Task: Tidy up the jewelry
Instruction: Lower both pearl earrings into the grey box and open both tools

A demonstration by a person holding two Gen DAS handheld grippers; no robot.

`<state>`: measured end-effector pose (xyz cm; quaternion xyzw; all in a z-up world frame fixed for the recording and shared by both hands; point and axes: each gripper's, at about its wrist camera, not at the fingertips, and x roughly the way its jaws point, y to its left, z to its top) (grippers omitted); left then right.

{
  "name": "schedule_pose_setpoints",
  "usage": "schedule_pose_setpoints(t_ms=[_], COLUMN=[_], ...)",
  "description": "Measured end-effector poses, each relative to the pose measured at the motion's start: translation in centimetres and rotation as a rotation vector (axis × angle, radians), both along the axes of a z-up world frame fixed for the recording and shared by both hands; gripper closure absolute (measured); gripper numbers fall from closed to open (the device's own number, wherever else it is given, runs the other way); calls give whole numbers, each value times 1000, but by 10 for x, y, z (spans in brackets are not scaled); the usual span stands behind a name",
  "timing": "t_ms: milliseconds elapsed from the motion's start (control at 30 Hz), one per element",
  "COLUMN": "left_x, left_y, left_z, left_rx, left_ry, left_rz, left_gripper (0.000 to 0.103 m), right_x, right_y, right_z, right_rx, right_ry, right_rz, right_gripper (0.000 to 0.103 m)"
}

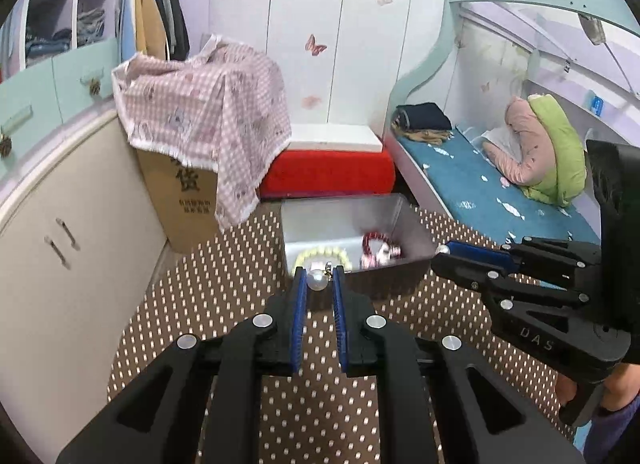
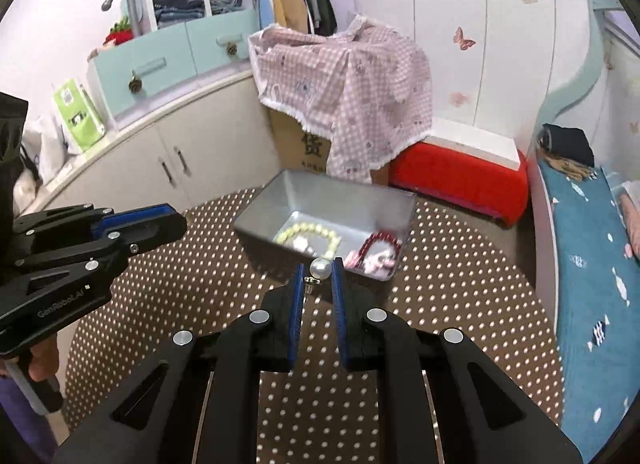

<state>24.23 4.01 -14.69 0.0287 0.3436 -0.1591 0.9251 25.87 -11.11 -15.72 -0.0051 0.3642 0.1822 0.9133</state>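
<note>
Low in the centre of the left wrist view, the left gripper point(image 1: 320, 280) has its blue-padded fingers point(image 1: 299, 304) drawn close on a pearl earring point(image 1: 318, 279), the white bead pinched at the very tips with a small gold fitting beside it. Just beyond the tips sits a grey metal box point(image 1: 340, 220) on the brown polka-dot table point(image 1: 224, 272); inside lie a pale yellow bead bracelet point(image 1: 324, 255) toward the left and a red bead bracelet point(image 1: 376, 244) toward the right. From the right edge the right gripper point(image 1: 442, 251) reaches in, a small pearl showing at its tip near the box's right corner. A cardboard box draped in pink checked cloth point(image 1: 208, 104) stands in the upper left.

At the lower centre of the right wrist view, the right gripper point(image 2: 318, 270) is likewise nearly closed, its fingers point(image 2: 338, 296) clamping a second pearl earring point(image 2: 321, 268) whose metal post hangs just below the bead. The grey metal box point(image 2: 320, 192) lies just ahead, holding the yellow bracelet point(image 2: 310, 234) and the red bracelet point(image 2: 380, 244). The left gripper point(image 2: 182, 220) enters from the left edge, its fingers together; what it holds cannot be seen here.
</note>
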Motion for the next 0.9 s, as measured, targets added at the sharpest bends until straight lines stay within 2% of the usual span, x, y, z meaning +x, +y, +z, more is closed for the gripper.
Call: schedule_pose_setpoints(t_ms=[267,567,900], left_x=[34,73,94], left_y=[-15,-20,-21], left_z=[10,-17,-39], left_rx=[-14,-24,-40], left_ry=[-5,76,143], left_rz=[-18,-20,-14], left_gripper=[91,91,91], right_x=[31,60,77], right_y=[-13,-19,-13], right_z=[12,-11,-32], right_rx=[40,68,61], right_ry=[-13,36,73], right_rz=[-22,-36,-32], right_gripper=[88,88,88])
